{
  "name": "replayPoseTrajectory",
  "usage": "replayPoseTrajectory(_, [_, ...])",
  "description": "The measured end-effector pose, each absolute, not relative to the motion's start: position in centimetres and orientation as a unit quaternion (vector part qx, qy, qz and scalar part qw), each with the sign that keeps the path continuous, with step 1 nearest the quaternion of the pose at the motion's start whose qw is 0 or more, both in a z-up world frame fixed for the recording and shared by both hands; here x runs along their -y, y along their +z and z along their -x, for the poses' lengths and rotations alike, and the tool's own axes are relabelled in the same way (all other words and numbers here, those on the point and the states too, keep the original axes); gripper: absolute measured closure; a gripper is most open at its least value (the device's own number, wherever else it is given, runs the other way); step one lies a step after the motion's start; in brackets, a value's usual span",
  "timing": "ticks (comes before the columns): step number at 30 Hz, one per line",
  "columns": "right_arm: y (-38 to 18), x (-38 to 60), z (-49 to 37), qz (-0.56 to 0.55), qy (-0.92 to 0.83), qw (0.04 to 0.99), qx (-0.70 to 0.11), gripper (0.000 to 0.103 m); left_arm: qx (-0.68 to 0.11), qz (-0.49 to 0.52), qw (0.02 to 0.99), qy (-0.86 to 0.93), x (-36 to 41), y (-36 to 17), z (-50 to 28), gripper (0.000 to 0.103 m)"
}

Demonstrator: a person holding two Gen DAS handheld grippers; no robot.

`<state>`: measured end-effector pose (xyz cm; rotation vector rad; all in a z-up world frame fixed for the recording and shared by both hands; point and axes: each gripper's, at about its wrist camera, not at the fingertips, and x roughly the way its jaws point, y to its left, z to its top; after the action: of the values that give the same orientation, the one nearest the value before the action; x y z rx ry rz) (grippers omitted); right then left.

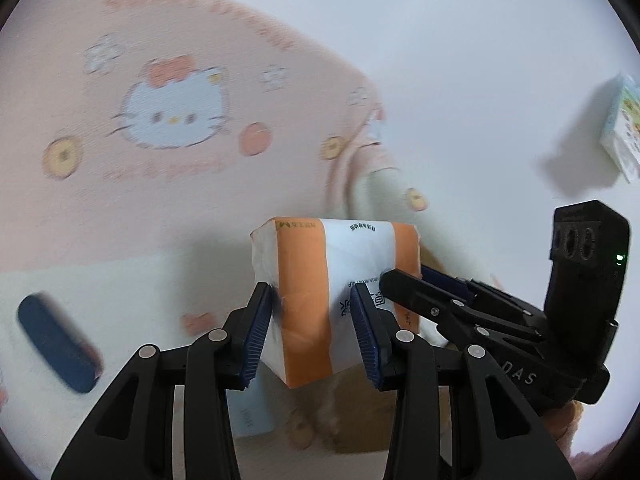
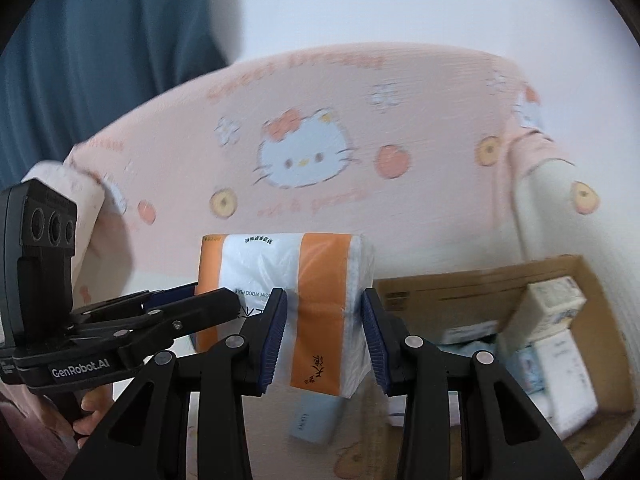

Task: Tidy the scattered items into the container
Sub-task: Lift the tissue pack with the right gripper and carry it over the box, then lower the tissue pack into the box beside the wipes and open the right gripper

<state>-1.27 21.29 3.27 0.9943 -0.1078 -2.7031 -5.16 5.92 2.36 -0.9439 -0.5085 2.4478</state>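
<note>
**A:** Right wrist view, largest entry first: what do we list?

**B:** Pink cartoon-cat printed cushion [image 2: 304,128] filling the background, much blurred. Next, brown cardboard box container [image 2: 592,280] at lower right, open-topped, already holding several pale packets.

**A:** And the task's thing?

**B:** Orange-and-white plastic-wrapped tissue pack [image 2: 288,304], held in the air in front of the cushion, left of the box and not yet over it. We hold it with both tools at once. Right gripper [image 2: 325,336]: its blue ribbed pads press one end of the pack, jaws clamped on it. Left gripper [image 1: 311,332]: jaws likewise clamped, on the other end, with the wrapper dented where a pad bites in.

**A:** Smaller items?

**B:** Dark blue oblong case [image 1: 56,344] lying at left in the left wrist view; pale blue flat card [image 2: 316,420] below the pack; small printed carton [image 1: 624,132] at far right. All sit outside the box.

**A:** How do we do this step well?

**B:** We judge it a carry. Keep both grips even so the soft pack neither twists nor sags between them, and move both hands together. Bring it above a free part of the box, clear of the packets standing inside, lower it, then part both pairs of jaws at once.
</note>
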Motion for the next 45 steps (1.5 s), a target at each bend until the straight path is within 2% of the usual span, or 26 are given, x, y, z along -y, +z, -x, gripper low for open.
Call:
replayPoseTrajectory(8, [4.5, -29.2, 0.9, -0.360, -0.921, 0.092, 0.118, 0.067, 0.154, 0.348, 0.302, 0.874, -13.0, 3.8, 6.5, 0.059])
replayPoseTrajectory(13, [4.9, -32.2, -0.5, -0.380, -0.915, 0.063, 0.116, 0.067, 0.136, 0.370, 0.337, 0.855, -16.3, 3.6, 6.4, 0.059])
replayPoseTrajectory(27, [-0.2, -37.7, -2.5, -0.491, -0.852, 0.042, 0.178, 0.066, 0.098, 0.488, 0.372, 0.783, -21.5, -1.2, 5.4, 0.059])
replayPoseTrajectory(39, [-2.0, -37.1, -1.9, -0.559, -0.820, 0.042, 0.118, 0.062, 0.037, 0.487, 0.360, 0.795, -21.9, -0.8, 5.2, 0.056])
replayPoseTrajectory(45, [-2.0, -37.2, -1.1, -0.571, -0.813, 0.030, 0.110, 0.062, 0.078, 0.509, 0.345, 0.785, -20.4, -2.1, 7.0, 0.056])
